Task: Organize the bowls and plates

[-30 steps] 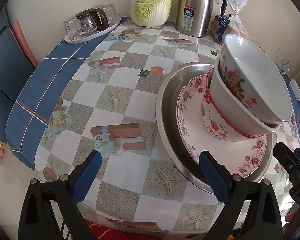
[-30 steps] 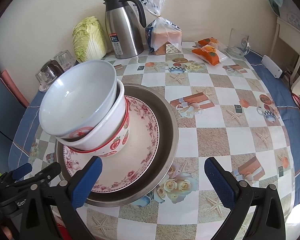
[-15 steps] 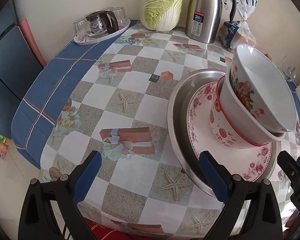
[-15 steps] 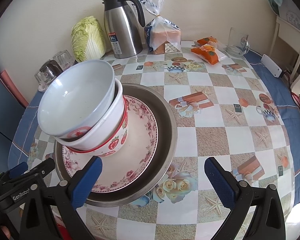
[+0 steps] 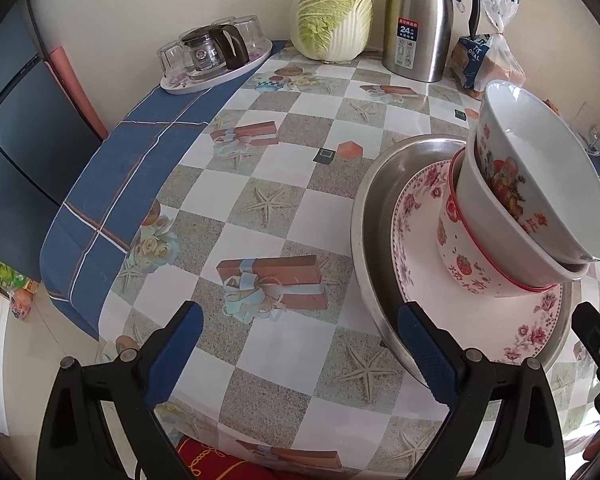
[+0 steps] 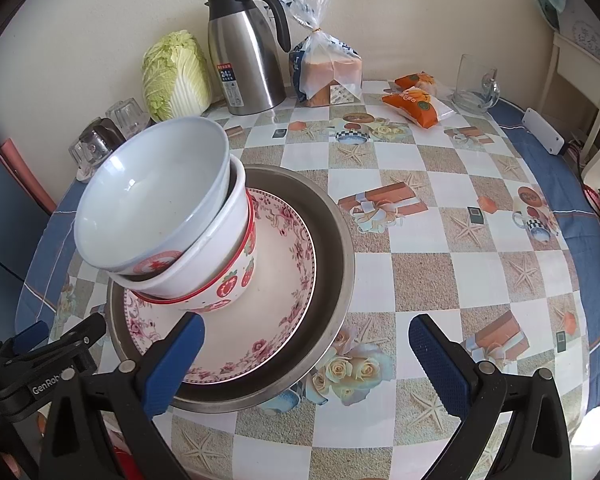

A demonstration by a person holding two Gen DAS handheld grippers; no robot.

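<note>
A stack stands on the table: a steel dish (image 6: 332, 240) (image 5: 374, 208) holds a pink floral plate (image 6: 284, 280) (image 5: 428, 280), a strawberry bowl (image 6: 236, 276) (image 5: 460, 256) and, tilted on top, two nested white bowls (image 6: 152, 196) (image 5: 540, 184). My left gripper (image 5: 300, 344) is open and empty, low at the table's near edge, left of the stack. My right gripper (image 6: 306, 358) is open and empty, over the dish's near right rim. The left gripper also shows in the right wrist view (image 6: 56, 344).
At the back stand a cabbage (image 5: 332, 12), a steel thermos (image 6: 248, 64), bagged bread (image 6: 324, 68), a tray of glasses with a small pot (image 5: 216, 56), orange snack packets (image 6: 416, 100) and a glass mug (image 6: 474, 84). A white chair (image 6: 596, 92) is at the right.
My left gripper has drawn back and up, so the stack looks smaller and farther right. The right gripper has barely moved. Both stay open.
</note>
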